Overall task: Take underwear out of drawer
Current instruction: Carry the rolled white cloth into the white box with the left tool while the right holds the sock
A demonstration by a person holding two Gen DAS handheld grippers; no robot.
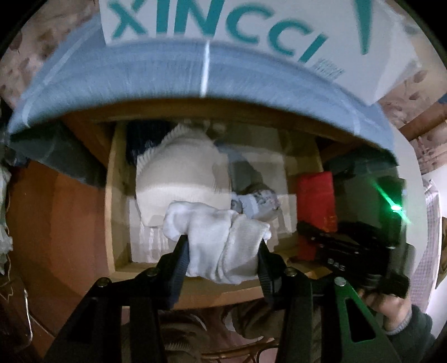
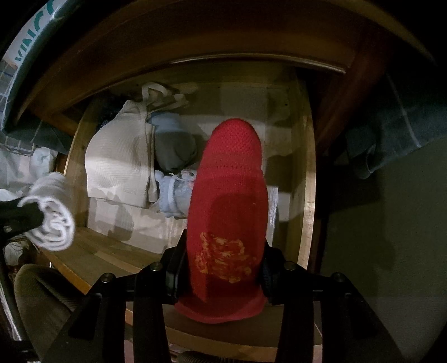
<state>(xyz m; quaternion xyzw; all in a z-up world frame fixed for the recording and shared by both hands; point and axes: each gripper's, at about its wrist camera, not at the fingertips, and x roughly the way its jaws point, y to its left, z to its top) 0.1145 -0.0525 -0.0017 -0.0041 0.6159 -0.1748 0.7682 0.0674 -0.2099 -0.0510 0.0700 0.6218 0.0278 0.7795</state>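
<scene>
My left gripper (image 1: pixel 223 251) is shut on a rolled white garment (image 1: pixel 220 237), held above the front of the open wooden drawer (image 1: pixel 111 195); the same roll shows at the left of the right wrist view (image 2: pixel 53 212). My right gripper (image 2: pixel 223 262) is shut on a folded red knit garment (image 2: pixel 229 201) with a gold pattern, held over the drawer's front right; it also shows in the left wrist view (image 1: pixel 315 201). In the drawer lie a cream ribbed garment (image 2: pixel 117 162), a grey roll (image 2: pixel 173 148) and a pale blue patterned roll (image 2: pixel 176 195).
A blue cloth edge (image 1: pixel 195 72) and a white box with teal letters (image 1: pixel 223 22) sit on top of the cabinet above the drawer. The drawer's front board (image 2: pixel 111 251) lies below both grippers. Dark cloth (image 2: pixel 391 145) hangs at the right.
</scene>
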